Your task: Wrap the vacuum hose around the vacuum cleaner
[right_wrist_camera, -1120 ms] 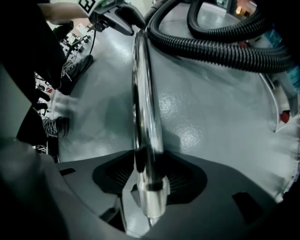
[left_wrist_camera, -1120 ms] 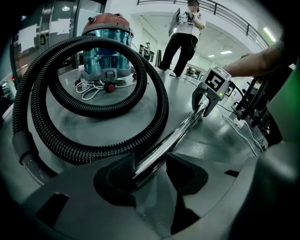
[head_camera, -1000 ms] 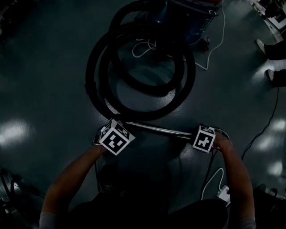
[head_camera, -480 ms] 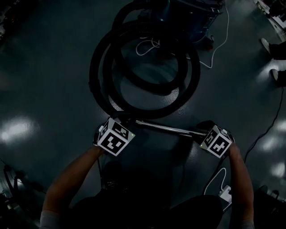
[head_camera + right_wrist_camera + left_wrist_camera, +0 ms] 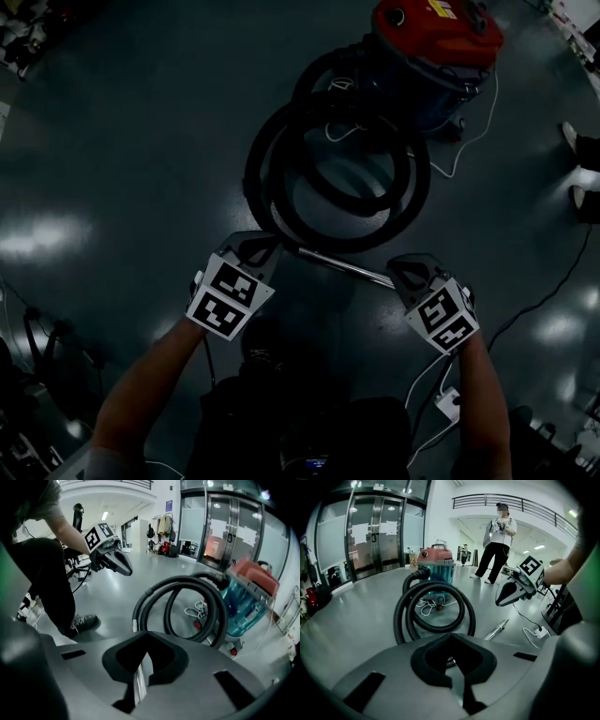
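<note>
Head view: ribbed black coiled hose (image 5: 262, 186)

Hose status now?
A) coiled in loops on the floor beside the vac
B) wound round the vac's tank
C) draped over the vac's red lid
A: the head view shows the black hose lying in loops on the floor next to the vacuum cleaner, neither round it nor over it.

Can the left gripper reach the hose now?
Probably yes: the left gripper hangs near the hose, with nothing between them. Its jaws have just closed on nothing, so they must open first.
</note>
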Demonstrator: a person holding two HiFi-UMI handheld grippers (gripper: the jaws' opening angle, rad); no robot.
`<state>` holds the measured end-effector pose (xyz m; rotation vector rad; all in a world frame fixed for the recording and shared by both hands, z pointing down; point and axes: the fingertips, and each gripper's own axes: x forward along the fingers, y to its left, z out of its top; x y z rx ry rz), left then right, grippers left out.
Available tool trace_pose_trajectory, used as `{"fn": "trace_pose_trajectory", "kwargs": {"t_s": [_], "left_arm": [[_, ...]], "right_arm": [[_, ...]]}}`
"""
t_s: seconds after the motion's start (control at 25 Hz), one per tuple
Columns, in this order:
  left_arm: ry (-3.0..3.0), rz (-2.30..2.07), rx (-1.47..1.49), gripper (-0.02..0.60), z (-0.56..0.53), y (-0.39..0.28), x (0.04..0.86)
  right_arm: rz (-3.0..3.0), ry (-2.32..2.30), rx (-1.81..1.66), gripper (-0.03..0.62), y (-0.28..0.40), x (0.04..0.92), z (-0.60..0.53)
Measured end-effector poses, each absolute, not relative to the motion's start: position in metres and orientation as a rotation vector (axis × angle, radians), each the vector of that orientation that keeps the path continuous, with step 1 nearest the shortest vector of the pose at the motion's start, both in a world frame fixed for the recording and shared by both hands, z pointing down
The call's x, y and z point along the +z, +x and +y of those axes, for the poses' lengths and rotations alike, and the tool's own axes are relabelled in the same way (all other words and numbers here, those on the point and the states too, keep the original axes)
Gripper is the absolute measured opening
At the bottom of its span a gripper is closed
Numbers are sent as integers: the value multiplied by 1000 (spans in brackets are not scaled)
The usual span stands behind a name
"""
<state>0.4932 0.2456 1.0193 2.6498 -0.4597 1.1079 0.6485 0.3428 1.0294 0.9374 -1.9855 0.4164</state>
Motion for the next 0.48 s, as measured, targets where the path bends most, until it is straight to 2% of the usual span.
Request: {"fn": "trace_pose_trajectory", "kwargs": {"t_s": [0.28,0.48], "left_arm": [[2726,-605,1000,8,237,439,848],[2659,-697,844,8,228,400,732]], "right_arm": [[-2179,981,499,5,542,868,302],[-2183,1060,518,4,492,764,275]]}}
